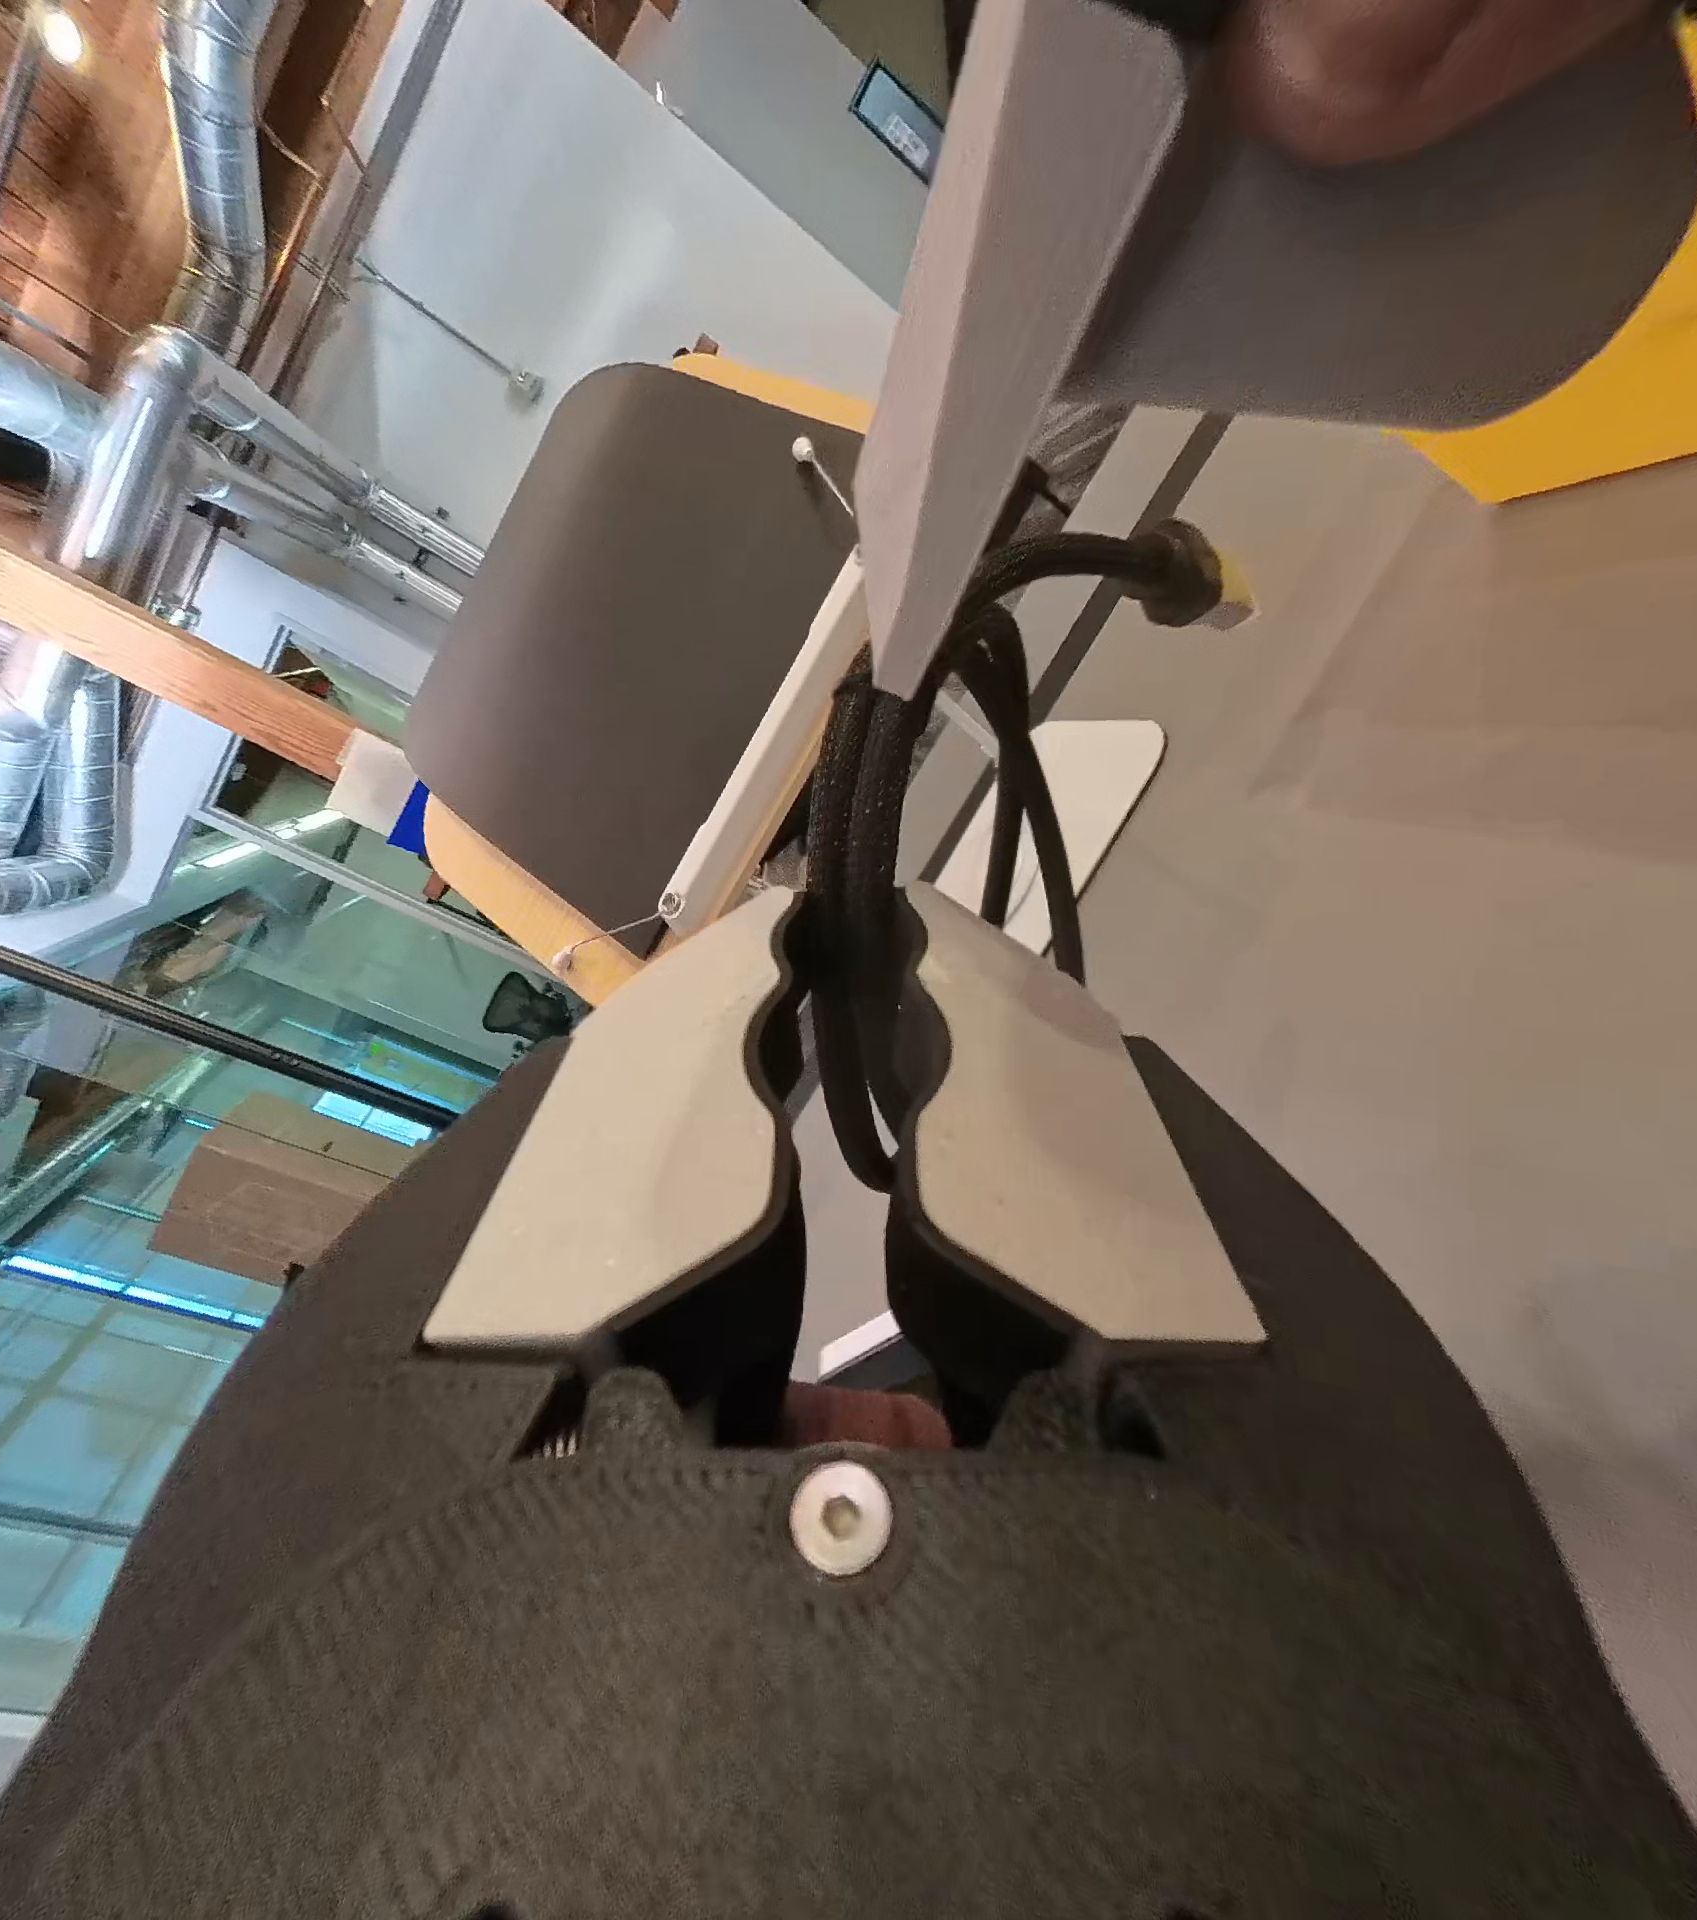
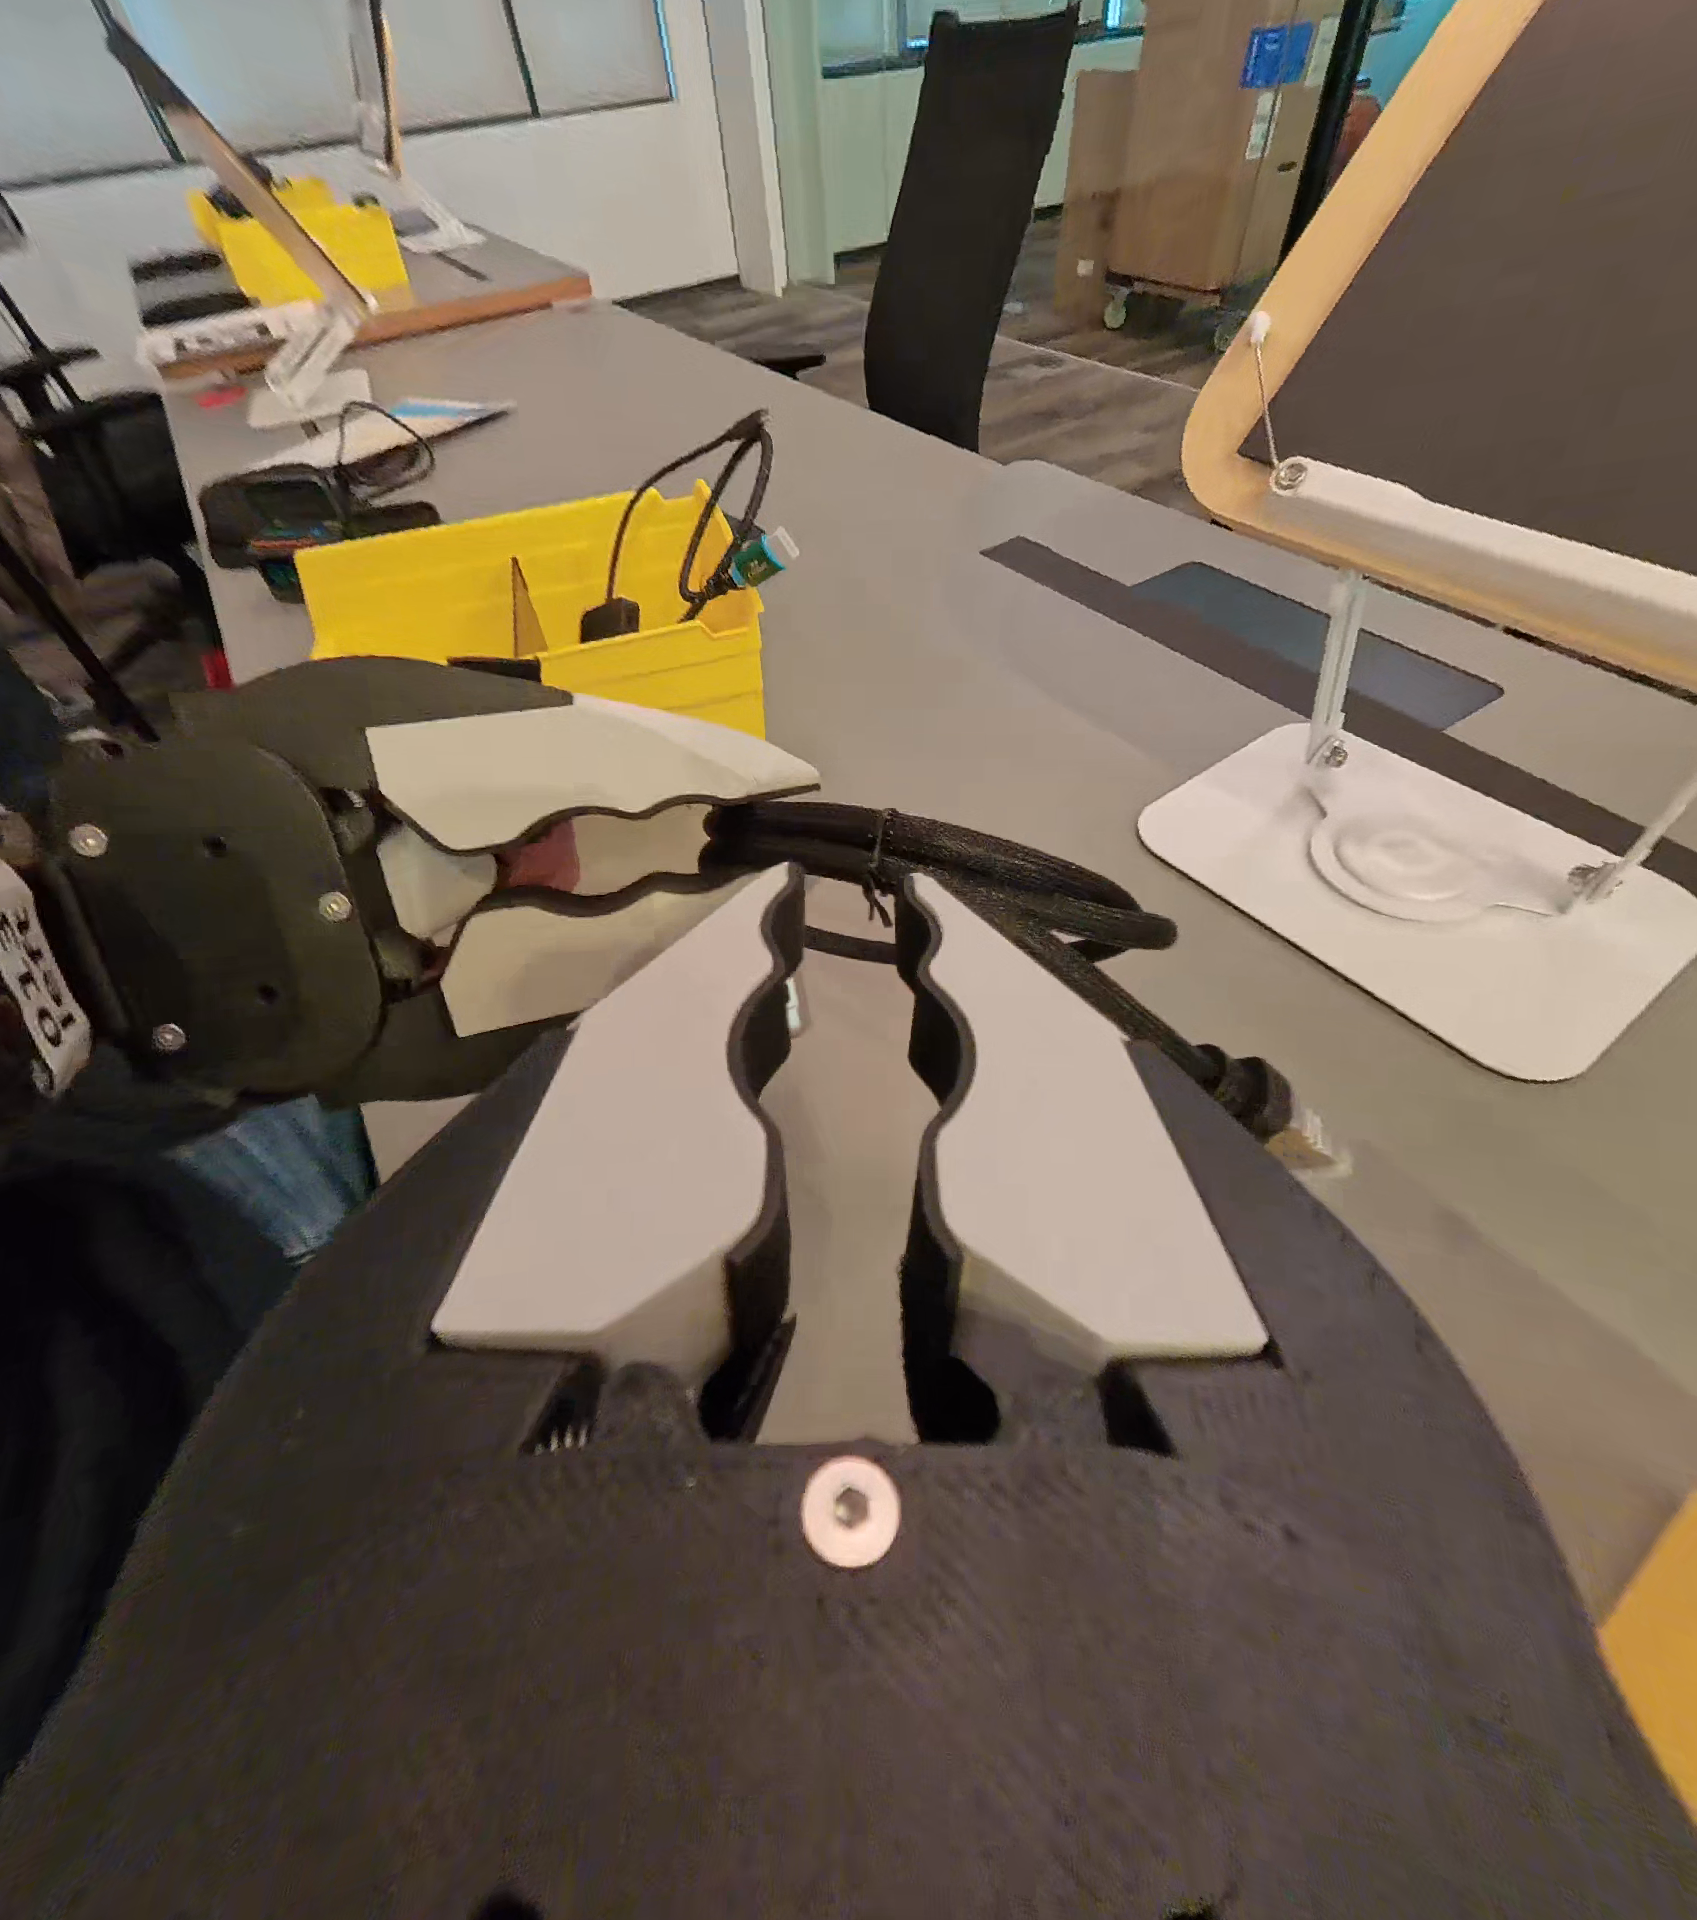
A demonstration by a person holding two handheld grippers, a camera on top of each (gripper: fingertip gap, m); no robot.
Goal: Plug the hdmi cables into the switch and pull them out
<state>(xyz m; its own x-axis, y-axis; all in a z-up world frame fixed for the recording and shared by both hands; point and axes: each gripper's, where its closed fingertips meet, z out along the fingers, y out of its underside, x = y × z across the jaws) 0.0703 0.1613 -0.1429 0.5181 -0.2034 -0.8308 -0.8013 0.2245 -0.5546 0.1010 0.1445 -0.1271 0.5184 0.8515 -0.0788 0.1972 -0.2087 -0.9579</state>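
Left tongs (image 1: 849,966) clamp the bundled black HDMI cable (image 1: 859,810); right tongs (image 2: 849,925) stand apart beside it, above the grey worktop (image 2: 927,582).

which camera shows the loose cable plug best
The right wrist view: the plug lies on the grey table, its cable running back to the left tongs. The left wrist view shows the plug small, partly behind the right tongs.

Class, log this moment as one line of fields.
left tongs: shut on HDMI cable bundle | right tongs: open, beside bundle | plug: free, above table | switch: not visible
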